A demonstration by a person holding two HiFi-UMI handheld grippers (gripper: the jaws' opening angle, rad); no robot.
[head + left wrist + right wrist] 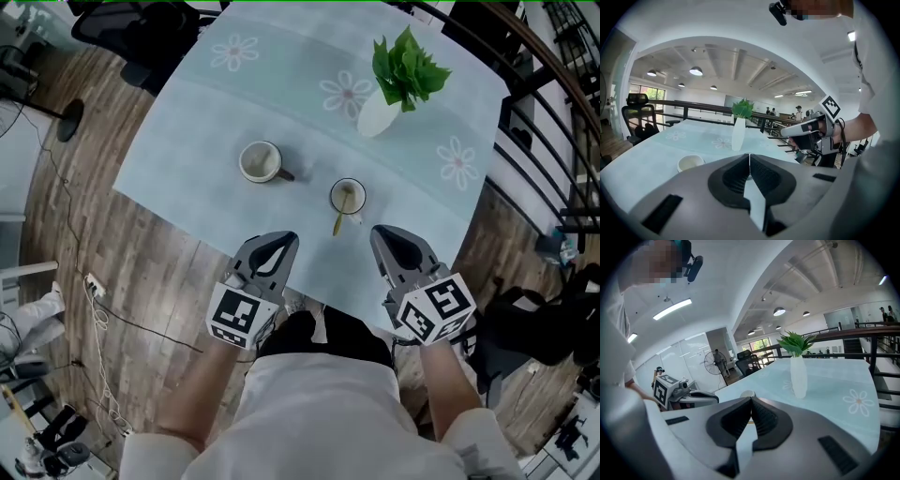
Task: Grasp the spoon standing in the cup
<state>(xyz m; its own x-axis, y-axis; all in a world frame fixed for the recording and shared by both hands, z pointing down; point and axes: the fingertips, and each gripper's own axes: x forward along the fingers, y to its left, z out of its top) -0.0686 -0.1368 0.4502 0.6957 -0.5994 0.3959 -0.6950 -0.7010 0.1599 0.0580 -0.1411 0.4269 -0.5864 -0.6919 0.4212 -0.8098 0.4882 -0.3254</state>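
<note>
Left gripper (pixel 284 238) and right gripper (pixel 382 232) sit at lower centre, jaws pressed together and empty. Just above them, mid-frame, the spoon (pixel 340 217) leans in the cup (pixel 348 197).

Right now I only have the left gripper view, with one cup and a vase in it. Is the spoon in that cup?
Observer: No. The head view shows that cup holds no spoon; the spoon stands in a second cup to its right.
Operator: Which way does it lean?
Observer: Its handle leans out over the near rim, toward the person.
Operator: Where is it relative to the grippers?
Observer: Ahead of both, between the left gripper and the right gripper, somewhat nearer the right one.
</note>
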